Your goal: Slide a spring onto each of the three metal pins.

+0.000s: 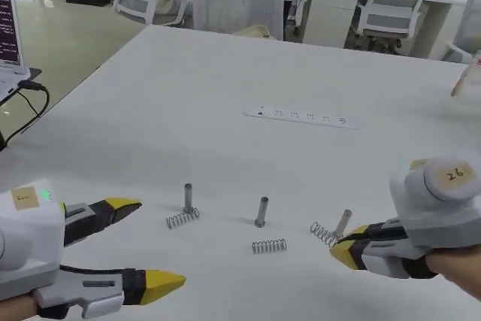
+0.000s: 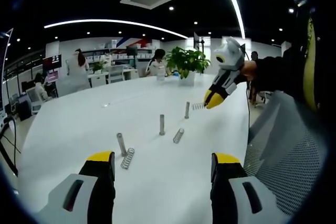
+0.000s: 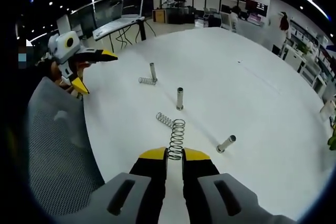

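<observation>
Three metal pins stand upright on the white table: left pin (image 1: pixel 188 198), middle pin (image 1: pixel 261 211), right pin (image 1: pixel 343 223). One spring (image 1: pixel 183 218) lies at the left pin's foot, and another spring (image 1: pixel 269 246) lies in front of the middle pin. My right gripper (image 1: pixel 342 249) is shut on a third spring (image 1: pixel 324 234), which sticks out just beside the right pin. In the right gripper view that spring (image 3: pixel 177 139) stands up from the closed tips (image 3: pixel 175 155), left of the right pin (image 3: pixel 226 143). My left gripper (image 1: pixel 146 244) is open and holds nothing, near the left pin (image 2: pixel 121 144).
A white power strip (image 1: pixel 299 116) lies across the table behind the pins. A laptop (image 1: pixel 11 35) with a black cable (image 1: pixel 30 103) sits at the far left edge. Office chairs (image 1: pixel 237 7) and desks stand beyond the table's far edge.
</observation>
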`<state>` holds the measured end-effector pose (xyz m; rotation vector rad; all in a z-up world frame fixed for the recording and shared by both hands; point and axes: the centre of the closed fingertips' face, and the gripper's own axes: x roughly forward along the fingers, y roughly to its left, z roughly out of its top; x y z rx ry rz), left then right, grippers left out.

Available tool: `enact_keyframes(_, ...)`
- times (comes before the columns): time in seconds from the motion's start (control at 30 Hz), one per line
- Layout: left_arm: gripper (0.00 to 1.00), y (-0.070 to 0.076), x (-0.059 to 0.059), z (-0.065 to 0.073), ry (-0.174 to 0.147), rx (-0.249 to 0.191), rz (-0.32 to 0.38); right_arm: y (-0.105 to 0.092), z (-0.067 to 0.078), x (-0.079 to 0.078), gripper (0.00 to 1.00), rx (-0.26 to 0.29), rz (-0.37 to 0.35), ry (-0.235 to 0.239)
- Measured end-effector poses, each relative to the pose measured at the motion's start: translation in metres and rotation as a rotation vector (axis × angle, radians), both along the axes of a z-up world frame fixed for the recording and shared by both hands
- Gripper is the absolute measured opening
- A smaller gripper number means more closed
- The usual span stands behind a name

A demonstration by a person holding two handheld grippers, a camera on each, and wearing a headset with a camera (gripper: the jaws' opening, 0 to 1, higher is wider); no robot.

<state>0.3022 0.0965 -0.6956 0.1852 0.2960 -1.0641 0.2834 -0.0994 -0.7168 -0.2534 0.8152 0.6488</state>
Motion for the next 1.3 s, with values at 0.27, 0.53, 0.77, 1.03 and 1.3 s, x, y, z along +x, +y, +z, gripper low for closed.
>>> enact_keyframes(0.27,0.67,-0.012,-0.007,0.007,-0.012,0.012,-0.07,0.032,0.017,0.001,0.08,0.021,0.092,-0.018)
enact_keyframes(0.53,0.64,-0.025,-0.011,0.013,-0.019,0.019,-0.135,0.051,0.028,0.002,0.08,0.024,0.17,-0.023)
enact_keyframes(0.77,0.6,-0.04,-0.01,0.026,-0.042,-0.001,-0.188,0.073,0.033,-0.003,0.08,0.024,0.25,-0.007)
enact_keyframes(1.03,0.54,-0.062,-0.016,0.031,-0.077,0.001,-0.261,0.086,0.037,-0.006,0.08,0.023,0.306,-0.001)
enact_keyframes(1.3,0.47,-0.071,-0.021,0.023,-0.096,0.027,-0.306,0.094,0.039,-0.013,0.08,0.039,0.326,0.03)
